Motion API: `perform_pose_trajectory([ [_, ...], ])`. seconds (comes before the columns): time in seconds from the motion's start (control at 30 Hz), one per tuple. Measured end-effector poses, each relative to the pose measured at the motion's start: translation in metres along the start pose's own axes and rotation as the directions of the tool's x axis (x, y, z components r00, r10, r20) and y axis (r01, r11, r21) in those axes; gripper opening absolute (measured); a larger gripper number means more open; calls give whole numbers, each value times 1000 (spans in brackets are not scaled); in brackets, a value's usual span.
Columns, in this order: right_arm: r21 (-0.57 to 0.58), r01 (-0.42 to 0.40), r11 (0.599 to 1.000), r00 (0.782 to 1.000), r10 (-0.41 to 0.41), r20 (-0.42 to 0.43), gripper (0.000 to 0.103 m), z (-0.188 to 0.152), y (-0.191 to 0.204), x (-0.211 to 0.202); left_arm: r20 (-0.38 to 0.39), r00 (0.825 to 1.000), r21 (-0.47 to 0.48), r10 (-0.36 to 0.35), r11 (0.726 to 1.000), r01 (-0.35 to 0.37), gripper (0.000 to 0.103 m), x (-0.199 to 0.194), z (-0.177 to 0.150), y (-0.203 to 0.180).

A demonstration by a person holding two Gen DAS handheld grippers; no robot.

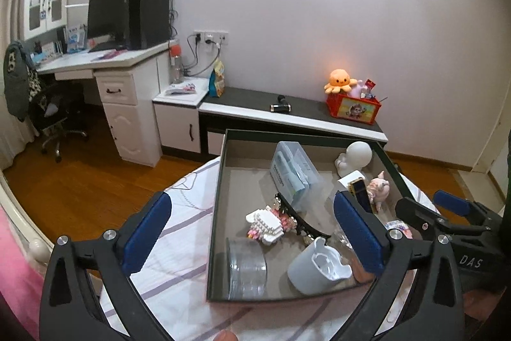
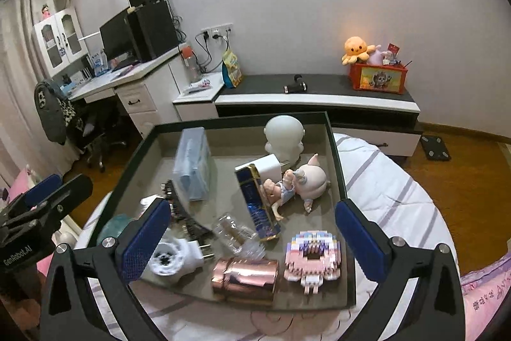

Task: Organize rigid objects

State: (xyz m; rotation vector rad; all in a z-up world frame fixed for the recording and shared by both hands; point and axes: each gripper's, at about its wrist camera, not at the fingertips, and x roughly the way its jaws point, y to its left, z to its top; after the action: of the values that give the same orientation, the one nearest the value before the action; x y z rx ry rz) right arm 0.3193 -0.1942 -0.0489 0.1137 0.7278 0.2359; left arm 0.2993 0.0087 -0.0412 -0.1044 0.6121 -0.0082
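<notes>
A dark-rimmed tray (image 1: pixel 220 181) (image 2: pixel 335 149) lies on a striped bed. It holds a clear plastic box (image 1: pixel 292 171) (image 2: pixel 191 165), a white figurine (image 1: pixel 356 157) (image 2: pixel 284 138), a baby doll (image 2: pixel 303 181), a blue-gold box (image 2: pixel 258 203), a white holder (image 1: pixel 316 269) (image 2: pixel 169 258), a rose-gold cylinder (image 2: pixel 246 278), a pink block model (image 2: pixel 314 259), a white block model (image 1: pixel 265 224), a black hair clip (image 1: pixel 300 219) and clear discs (image 1: pixel 247 269). My left gripper (image 1: pixel 252 237) is open above the tray's near left. My right gripper (image 2: pixel 250 242) is open above its near edge. Both are empty.
The tray sits on a round bed with a striped sheet (image 2: pixel 389 187). Behind it a low dark-topped cabinet (image 1: pixel 287 114) (image 2: pixel 319 91) carries a red toy box (image 1: pixel 353 107) (image 2: pixel 378 77). A desk with a monitor (image 1: pixel 108 21) and a chair (image 1: pixel 54 114) stand at the left.
</notes>
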Motion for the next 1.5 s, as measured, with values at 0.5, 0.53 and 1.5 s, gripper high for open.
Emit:
perform_pose_trajectory([
  [0.5, 6, 14, 1000, 991, -14, 131, 103, -25, 16, -104, 85, 996, 43, -6, 999, 2, 103, -103, -18, -19],
  [0.53, 7, 16, 1000, 990, -17, 140, 103, -27, 17, -112, 92, 996, 44, -6, 999, 2, 103, -110, -20, -20],
  [1.5, 0, 47, 999, 943, -44, 331, 103, -121, 46, -273, 210, 978, 50, 12, 998, -23, 103, -277, -93, -24],
])
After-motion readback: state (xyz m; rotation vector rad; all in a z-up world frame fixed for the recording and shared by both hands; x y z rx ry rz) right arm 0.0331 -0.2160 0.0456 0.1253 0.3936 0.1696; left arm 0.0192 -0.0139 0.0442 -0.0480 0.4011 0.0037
